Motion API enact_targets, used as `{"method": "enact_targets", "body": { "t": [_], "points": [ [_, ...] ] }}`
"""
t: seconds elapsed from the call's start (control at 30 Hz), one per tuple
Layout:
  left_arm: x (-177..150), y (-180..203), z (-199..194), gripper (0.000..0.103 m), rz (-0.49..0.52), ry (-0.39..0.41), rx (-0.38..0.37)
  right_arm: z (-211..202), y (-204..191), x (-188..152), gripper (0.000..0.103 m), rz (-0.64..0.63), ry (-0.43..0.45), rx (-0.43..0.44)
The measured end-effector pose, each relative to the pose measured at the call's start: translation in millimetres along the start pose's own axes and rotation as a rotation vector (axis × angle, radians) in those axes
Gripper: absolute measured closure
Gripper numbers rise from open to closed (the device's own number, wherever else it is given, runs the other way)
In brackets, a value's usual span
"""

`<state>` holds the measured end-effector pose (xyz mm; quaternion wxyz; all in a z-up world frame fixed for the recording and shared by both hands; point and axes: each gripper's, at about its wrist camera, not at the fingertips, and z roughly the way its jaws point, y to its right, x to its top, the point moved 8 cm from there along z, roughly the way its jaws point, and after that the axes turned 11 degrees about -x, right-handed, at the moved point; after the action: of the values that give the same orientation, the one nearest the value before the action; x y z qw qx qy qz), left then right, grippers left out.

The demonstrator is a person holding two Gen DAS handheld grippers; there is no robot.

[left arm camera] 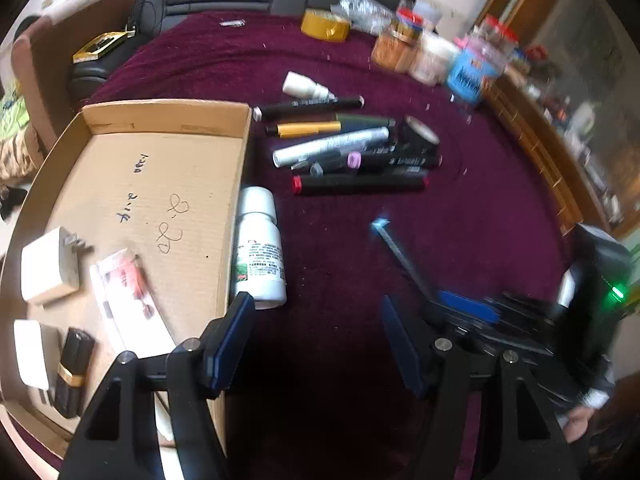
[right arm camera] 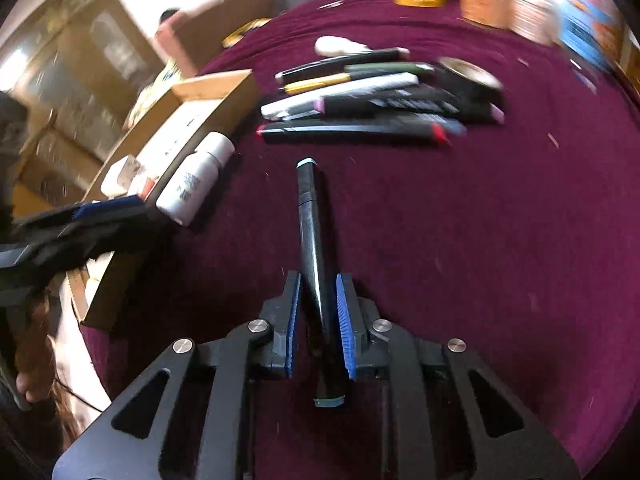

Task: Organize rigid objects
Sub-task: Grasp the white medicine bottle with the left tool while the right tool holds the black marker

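Black marker (right arm camera: 314,248), one, is clenched lengthwise between the right gripper (right arm camera: 317,292) fingers above the maroon tabletop (right arm camera: 500,240), near one white bottle (right arm camera: 196,178) beside one cardboard tray (left arm camera: 160,184); left gripper (left arm camera: 316,320) fingers are spread, empty.

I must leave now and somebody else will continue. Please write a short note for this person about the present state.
Right gripper: shut on a black marker, lifted over the cloth.
Left gripper: open, empty, beside the cardboard box.
In the box: a charger, a lipstick, small packets.
Left: the marker pile, the white bottle against the box wall, the black tape roll.
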<state>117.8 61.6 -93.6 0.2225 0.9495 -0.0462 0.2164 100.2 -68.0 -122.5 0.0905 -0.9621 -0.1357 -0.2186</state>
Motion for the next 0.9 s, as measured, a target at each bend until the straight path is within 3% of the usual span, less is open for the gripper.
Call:
{"method": "enact_targets", "body": {
  "t": [0.2, 0.4, 0.6, 0.67, 0.7, 0.73, 0.9],
  "points": [
    [-6.4, -7.0, 6.0, 0.038, 0.013, -0.062, 0.081, -10.3, 12.8, -14.7, 0.085, 0.088, 0.066, 0.068],
    [-0.2, -12.0, 9.4, 0.039, 0.016, -0.045, 0.178, -12.1, 7.5, -18.4, 0.085, 0.067, 0.076, 0.048],
    [18.3, -15.5, 19.7, 0.039, -0.004, -0.027, 0.208, -7.9, 5.2, -14.0, 0.085, 0.061, 0.079, 0.052],
    [24.2, -15.4, 25.4, 0.046, 0.007, -0.024, 0.241, -7.3, 5.1, -14.1, 0.085, 0.063, 0.079, 0.054],
    [25.7, -16.6, 27.5, 0.063, 0.014, -0.026, 0.276, -6.9, 5.1, -13.9, 0.085, 0.064, 0.079, 0.055],
    [25.4, -18.0, 30.3, 0.070, 0.014, -0.040, 0.295, -7.2, 5.4, -14.4, 0.085, 0.066, 0.079, 0.056],
    [14.5, -8.8, 23.3, 0.070, 0.006, -0.049, 0.226, -7.5, 5.9, -14.6, 0.085, 0.065, 0.080, 0.055]
  ]
}}
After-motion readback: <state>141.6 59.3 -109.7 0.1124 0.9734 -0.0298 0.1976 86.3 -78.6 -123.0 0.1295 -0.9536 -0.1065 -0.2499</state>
